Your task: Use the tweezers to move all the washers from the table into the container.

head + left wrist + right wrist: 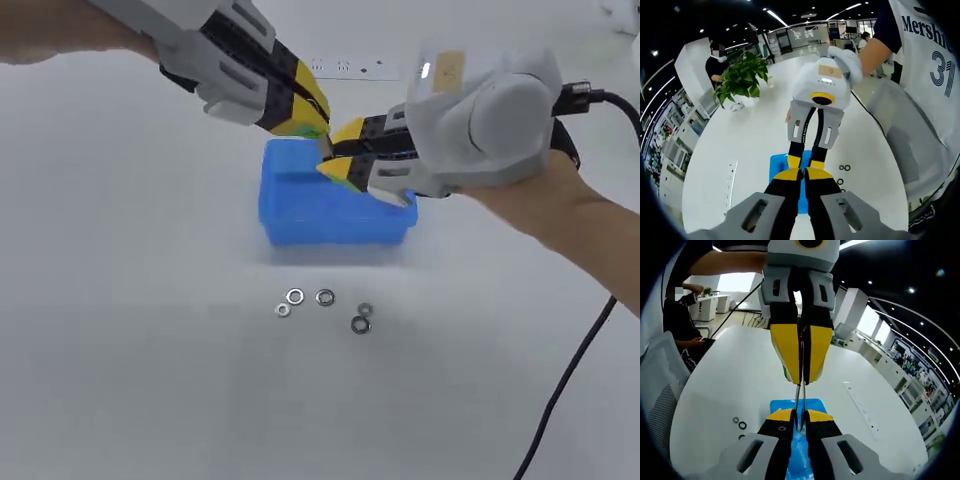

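Observation:
Slim metal tweezers [800, 395] hang between my two grippers above the blue container [335, 215]. My left gripper [318, 118] comes in from the upper left and is shut on the tweezers' top end. My right gripper [335, 150] comes in from the right, and its yellow jaws are closed narrowly around the lower end. In the right gripper view the tweezers run down into the right gripper [800, 416]. Several small metal washers [325, 297] lie loose on the white table in front of the container, apart from both grippers.
A white power strip [345, 68] lies behind the container. A black cable [570, 380] trails off the right gripper over the table's right side. A potted plant [742, 77] stands at the far end of the table, and a chair [920, 145] is beside it.

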